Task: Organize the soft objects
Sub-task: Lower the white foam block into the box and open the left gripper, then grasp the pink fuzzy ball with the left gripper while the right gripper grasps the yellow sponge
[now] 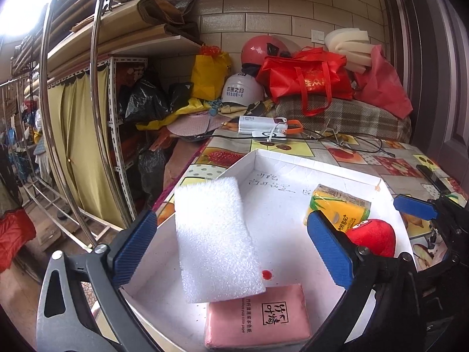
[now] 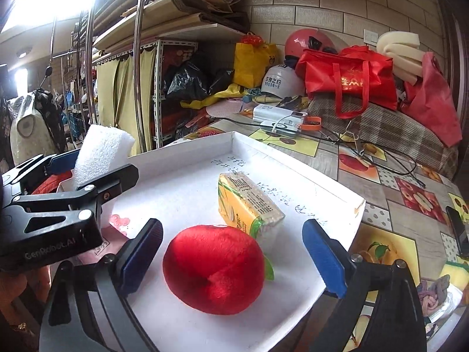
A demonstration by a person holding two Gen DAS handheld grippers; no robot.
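Note:
A white shallow box lies on the table. In it are a white foam block, a pink tissue pack, a yellow tissue pack and a red plush apple. My left gripper is open around the foam block, which leans tilted on the pink pack and touches neither pad. My right gripper is open, with the plush apple lying between its fingers in the box. In the right wrist view the foam block rises behind the left gripper.
The table has a fruit-print cloth. Behind the box lie a white power bank, black cables and wire hangers. Helmets, red bags and a plaid cushion pile against the brick wall. A phone lies at the right. Shelving stands left.

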